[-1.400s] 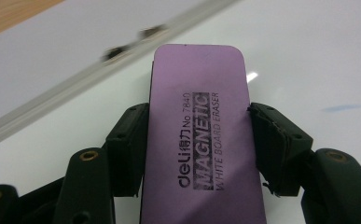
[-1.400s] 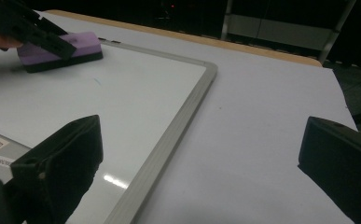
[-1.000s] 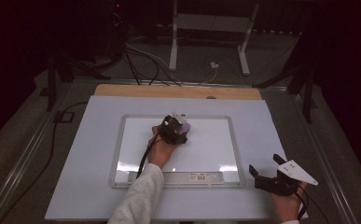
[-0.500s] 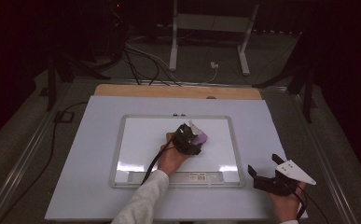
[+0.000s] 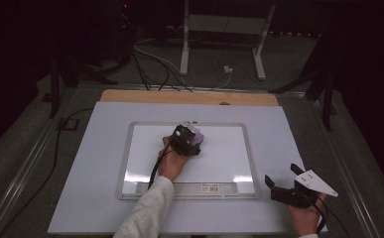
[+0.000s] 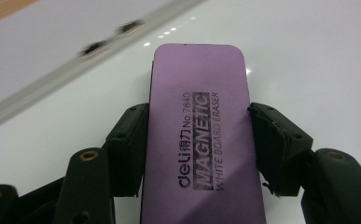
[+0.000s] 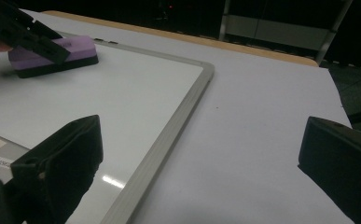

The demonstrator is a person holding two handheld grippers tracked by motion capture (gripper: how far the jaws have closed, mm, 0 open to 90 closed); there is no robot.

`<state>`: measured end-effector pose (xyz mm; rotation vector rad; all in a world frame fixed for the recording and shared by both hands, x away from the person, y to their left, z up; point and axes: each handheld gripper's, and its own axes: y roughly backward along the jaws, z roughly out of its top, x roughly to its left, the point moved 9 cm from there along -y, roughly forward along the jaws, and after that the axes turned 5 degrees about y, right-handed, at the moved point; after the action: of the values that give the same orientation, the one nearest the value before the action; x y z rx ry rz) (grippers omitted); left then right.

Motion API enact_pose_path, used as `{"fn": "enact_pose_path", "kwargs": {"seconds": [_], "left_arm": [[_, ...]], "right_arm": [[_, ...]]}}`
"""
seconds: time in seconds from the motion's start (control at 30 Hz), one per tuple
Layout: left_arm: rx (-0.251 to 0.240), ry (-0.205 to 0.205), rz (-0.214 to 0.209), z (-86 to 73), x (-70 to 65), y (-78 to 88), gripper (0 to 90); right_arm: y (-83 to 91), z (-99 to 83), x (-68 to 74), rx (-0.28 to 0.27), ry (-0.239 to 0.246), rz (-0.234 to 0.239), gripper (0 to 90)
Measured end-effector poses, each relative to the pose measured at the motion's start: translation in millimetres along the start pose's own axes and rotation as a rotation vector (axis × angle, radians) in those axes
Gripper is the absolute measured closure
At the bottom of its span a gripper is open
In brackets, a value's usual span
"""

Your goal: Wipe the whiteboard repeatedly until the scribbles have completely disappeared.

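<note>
Where the person's right hand rests near the table's front right corner, the right gripper (image 5: 280, 186) sits low over the white sheet (image 5: 85, 198), its jaws spread wide apart with nothing between them. In the right gripper view those two black jaws rise at the lower left and lower right, and the sheet and the board's grey frame run between them. Just to its left lies the whiteboard (image 5: 229, 158), flat on the sheet, with a labelled strip (image 5: 214, 187) along its near edge. From the bottom edge a light sleeve (image 5: 147, 213) reaches forward over that strip to the left hand (image 5: 171, 161), which holds the left gripper (image 5: 192, 144) above the middle of the board. Its jaws are clamped on the long sides of a purple eraser (image 6: 201, 140); the left gripper view shows a pad pressed against each side and the printed words "MAGNETIC WHITE BOARD ERASER" on top. The eraser lies flat on the board's white surface, a little left of centre and nearer the far edge than the near one. In the right gripper view its dark underside (image 7: 52, 67) meets the board. Beyond the board the sheet ends at a wooden strip (image 5: 189, 97), and farther off stand metal stand legs (image 5: 219, 44) and cables (image 5: 150, 69) on the dark floor.
</note>
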<state>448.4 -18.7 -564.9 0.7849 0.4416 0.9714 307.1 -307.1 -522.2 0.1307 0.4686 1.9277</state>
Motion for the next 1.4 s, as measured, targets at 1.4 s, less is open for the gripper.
{"fn": "enact_pose_path", "kwargs": {"seconds": [1.4], "left_arm": [[-0.118, 0.071, -0.022, 9.4, 15.1, 33.0, 41.9]], "right_arm": [[0.2, -0.1, -1.2, -0.002, -0.005, -0.003, 0.2]]}}
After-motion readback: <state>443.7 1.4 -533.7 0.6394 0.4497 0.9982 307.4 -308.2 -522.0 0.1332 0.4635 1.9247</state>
